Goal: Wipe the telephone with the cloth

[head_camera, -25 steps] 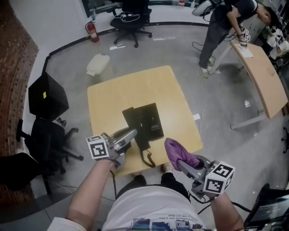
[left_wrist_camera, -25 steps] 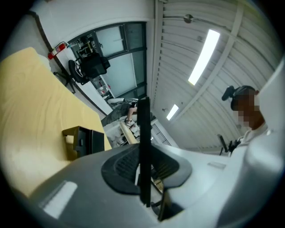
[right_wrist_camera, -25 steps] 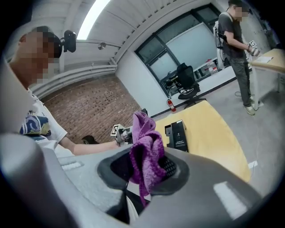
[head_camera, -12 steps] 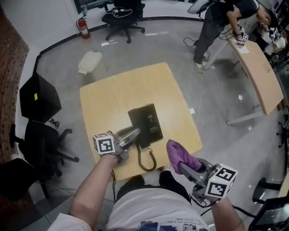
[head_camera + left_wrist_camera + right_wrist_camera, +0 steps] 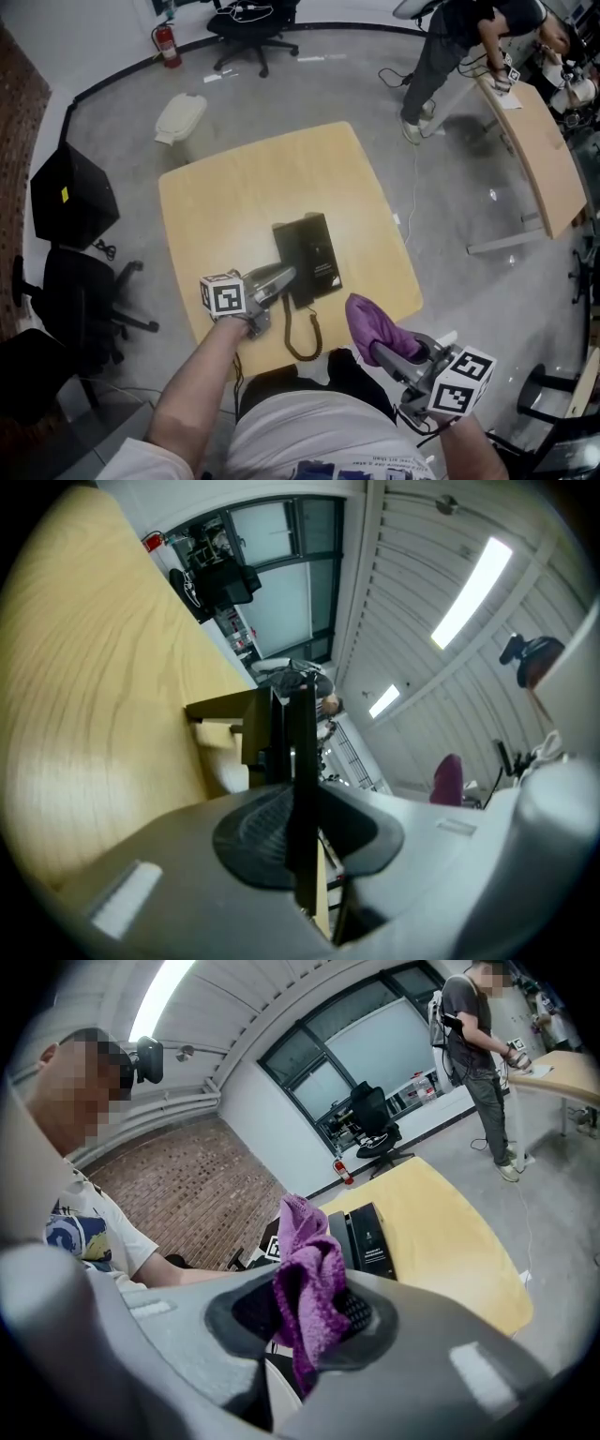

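- On the pale wooden table (image 5: pixel 244 178), in the head view, lies one black telephone (image 5: pixel 317 251), towards the near edge. Its single coiled cord (image 5: pixel 302 336) loops towards that edge.
- Two grippers show here. The left gripper (image 5: pixel 281 277) lies level at the telephone's near left side, its jaws closed narrowly on the handset (image 5: pixel 300 296).
- The right gripper (image 5: pixel 382 349) hangs off the table's near right corner. It pinches one purple cloth (image 5: pixel 367 323), which stands up from the jaws, near the telephone but not touching it.
- Around the table stand two office chairs, one fire extinguisher (image 5: pixel 166 45) and one other person (image 5: pixel 459 42) at a second table (image 5: pixel 539 159).
- In the left gripper view, the left gripper (image 5: pixel 300 829) has both pads pressed on the handset (image 5: pixel 305 733), a thin dark slab seen edge-on that runs away from the jaws. The table (image 5: pixel 84 714) fills the left side, and the cloth (image 5: pixel 448 778) shows small at the right.
- In the right gripper view, the right gripper (image 5: pixel 309 1314) clamps the bunched cloth (image 5: pixel 307 1283) between its pads. The telephone (image 5: pixel 367 1239) lies beyond the jaws on the table (image 5: pixel 450 1232), just right of the cloth's top and clear of it.
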